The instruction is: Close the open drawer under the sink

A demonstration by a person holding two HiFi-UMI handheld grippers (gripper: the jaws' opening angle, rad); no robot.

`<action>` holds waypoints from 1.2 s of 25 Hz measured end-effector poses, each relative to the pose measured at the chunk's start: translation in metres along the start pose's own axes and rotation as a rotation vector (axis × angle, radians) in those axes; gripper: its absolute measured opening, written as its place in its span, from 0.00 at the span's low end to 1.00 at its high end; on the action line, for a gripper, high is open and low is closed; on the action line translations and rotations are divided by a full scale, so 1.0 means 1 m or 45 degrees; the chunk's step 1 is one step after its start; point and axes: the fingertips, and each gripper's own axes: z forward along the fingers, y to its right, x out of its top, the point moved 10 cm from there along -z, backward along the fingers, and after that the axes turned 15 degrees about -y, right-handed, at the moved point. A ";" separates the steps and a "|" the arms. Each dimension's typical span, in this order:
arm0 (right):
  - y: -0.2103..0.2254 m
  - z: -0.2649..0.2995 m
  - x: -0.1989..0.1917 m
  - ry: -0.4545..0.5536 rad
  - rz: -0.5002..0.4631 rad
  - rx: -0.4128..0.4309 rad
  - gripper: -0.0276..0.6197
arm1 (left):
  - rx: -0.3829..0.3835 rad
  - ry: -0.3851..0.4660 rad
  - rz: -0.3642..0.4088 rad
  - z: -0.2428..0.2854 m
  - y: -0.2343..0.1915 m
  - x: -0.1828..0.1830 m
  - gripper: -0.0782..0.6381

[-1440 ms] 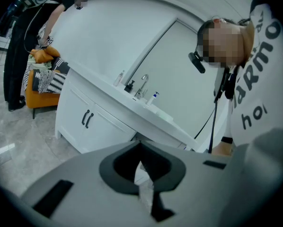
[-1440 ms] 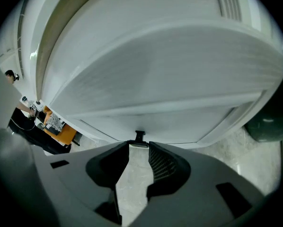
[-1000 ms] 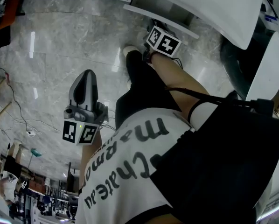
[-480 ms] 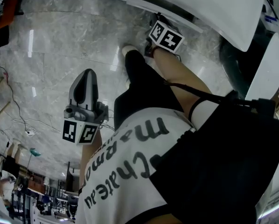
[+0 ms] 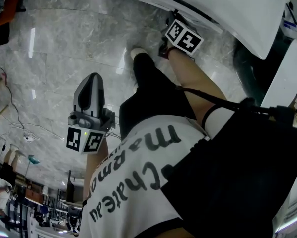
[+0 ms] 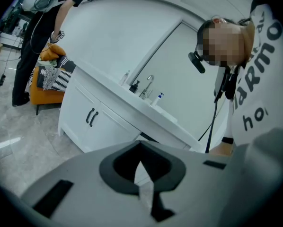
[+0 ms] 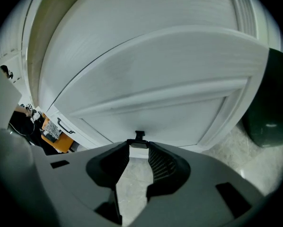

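head view: your right gripper is down at the drawer under the sink, at the top of the view. the drawer front stands almost flush with the cabinet. a thin dark slit shows along it, so judge the closing as nearly done, with one short push left. your left gripper hangs over the floor, well apart from the drawer, and takes no part.

left gripper view: the jaws are drawn together to a narrow slit and hold nothing. ahead lies the sink worktop with one tap and three bottles near it. the cabinet below carries two door handles. a second person stands at the far left.

right gripper view: the jaws stand wide, with nothing gripped. the drawer front fills the view, and its one black handle sits just beyond the tips, centred between them. you cannot tell from here whether the tips touch the front.

count: one drawer, one drawer handle, two grippers, one tap, three bottles, two door handles.
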 end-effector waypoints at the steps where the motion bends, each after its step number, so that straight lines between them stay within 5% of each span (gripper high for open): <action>1: 0.000 0.001 -0.001 0.009 0.015 0.000 0.25 | 0.003 -0.001 -0.005 -0.001 -0.002 -0.001 0.12; 30: 0.004 0.010 0.021 0.103 -0.002 0.007 0.25 | -0.021 -0.007 -0.002 0.013 -0.011 -0.008 0.12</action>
